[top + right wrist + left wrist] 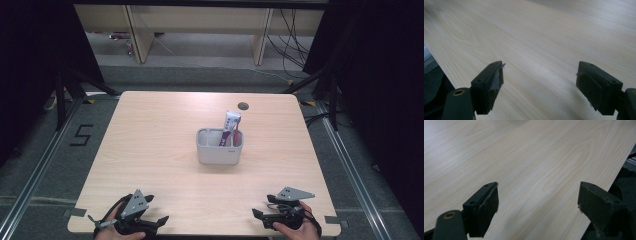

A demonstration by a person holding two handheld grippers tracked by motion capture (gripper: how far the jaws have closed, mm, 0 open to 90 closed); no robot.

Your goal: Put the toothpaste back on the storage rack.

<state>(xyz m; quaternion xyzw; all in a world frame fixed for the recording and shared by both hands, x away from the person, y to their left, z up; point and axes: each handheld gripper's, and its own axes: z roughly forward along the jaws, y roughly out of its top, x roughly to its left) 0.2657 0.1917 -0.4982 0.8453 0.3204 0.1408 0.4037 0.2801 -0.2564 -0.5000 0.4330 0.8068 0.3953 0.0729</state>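
Both tools sit at the near edge of the counter [150, 150], well short of the grey caddy [219, 147]. My left tool [152, 221] has its jaws spread wide over bare wood; my right tool [259, 216] is just as wide, nothing held. Beyond them, mid-counter, the caddy holds the toothpaste tube [231, 126], upright in its far right compartment. I'd come in high from the caddy's near side and pinch the tube above the rim.

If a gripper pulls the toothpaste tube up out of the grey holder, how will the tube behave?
The toothpaste tube probably flexes when squeezed, since such tubes are soft. It stands upright in the grey holder and rises above its rim, so it should lift out easily. The small holder looks light and may shift or tip.
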